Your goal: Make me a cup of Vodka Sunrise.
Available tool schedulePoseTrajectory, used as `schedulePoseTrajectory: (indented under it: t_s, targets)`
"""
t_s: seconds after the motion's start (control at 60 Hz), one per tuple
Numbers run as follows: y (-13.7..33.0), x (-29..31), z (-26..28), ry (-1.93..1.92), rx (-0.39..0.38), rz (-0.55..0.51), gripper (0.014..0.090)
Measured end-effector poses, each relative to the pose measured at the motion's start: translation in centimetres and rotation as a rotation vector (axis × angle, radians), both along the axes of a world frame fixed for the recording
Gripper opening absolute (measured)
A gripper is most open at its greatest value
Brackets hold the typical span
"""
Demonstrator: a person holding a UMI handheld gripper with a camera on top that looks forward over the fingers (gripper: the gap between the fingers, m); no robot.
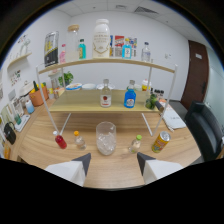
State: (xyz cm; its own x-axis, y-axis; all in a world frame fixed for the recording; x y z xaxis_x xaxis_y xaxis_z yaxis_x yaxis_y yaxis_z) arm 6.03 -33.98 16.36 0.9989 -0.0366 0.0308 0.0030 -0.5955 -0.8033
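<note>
Wooden bar table (120,170) under a two-tier shelf, drink makings lined up along its front edge.

Gripper (114,160) hangs with fingers apart, holding nothing; the glass (106,137) of ice stands upright just ahead of them, long axis vertical, mouth up. A red bottle (61,141), two small bottles and a yellow can (161,142) stand close on either side, so a wide approach could likely topple one, or nudge the glass itself.

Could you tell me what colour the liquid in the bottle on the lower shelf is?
Blue, seen in the gripper view.
</note>
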Motion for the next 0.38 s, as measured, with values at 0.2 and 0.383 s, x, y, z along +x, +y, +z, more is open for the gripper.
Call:
schedulePoseTrajectory:
  t_s: [0.2,0.383]
  targets:
    - [-0.6,-0.9,-0.4,-0.001,-0.013,-0.009,0.0862]
    - [-0.5,-1.5,-0.2,-0.008,-0.007,-0.010,0.0860]
